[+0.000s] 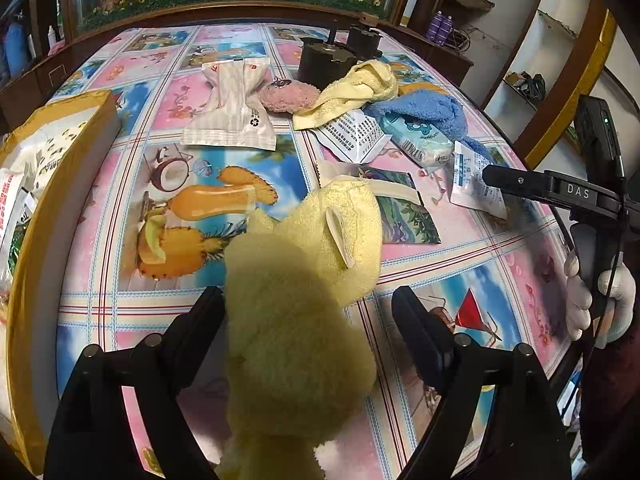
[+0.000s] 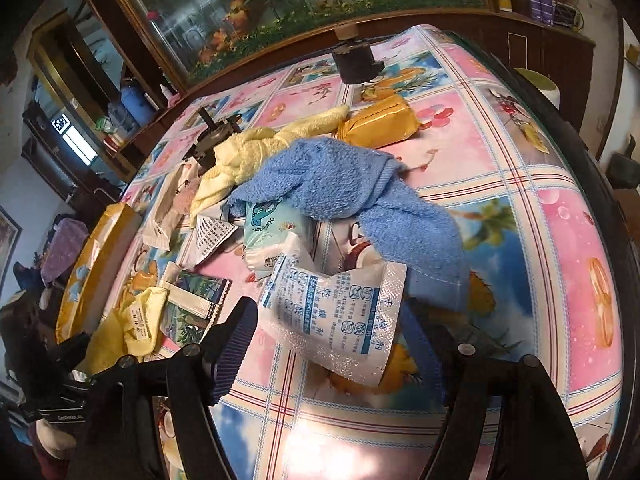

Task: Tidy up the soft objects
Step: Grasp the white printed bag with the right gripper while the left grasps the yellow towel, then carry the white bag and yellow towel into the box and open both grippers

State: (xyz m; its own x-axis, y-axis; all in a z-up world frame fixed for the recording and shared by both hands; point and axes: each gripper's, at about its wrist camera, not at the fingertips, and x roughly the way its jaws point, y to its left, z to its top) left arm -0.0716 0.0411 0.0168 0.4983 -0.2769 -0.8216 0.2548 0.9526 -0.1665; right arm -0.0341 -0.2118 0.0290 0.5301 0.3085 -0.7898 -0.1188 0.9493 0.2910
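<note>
yellow towels two, blue towel one; left gripper jaws wide, right gripper jaws wide.

We see a glossy plastic tablecloth printed with fruit and flowers, smooth enough to throw back the light. The yellow towel is fluffy terry cloth, matt and nubbly, with a smooth fabric label sewn on. The blue towel has the same looped pile. The white sachet is thin crinkled film, slightly shiny, with blue print. The orange packet looks like glossy wrap. The gripper fingers are matt black plastic with ribbed pads. A dark polished wood frame edges the table.
</note>
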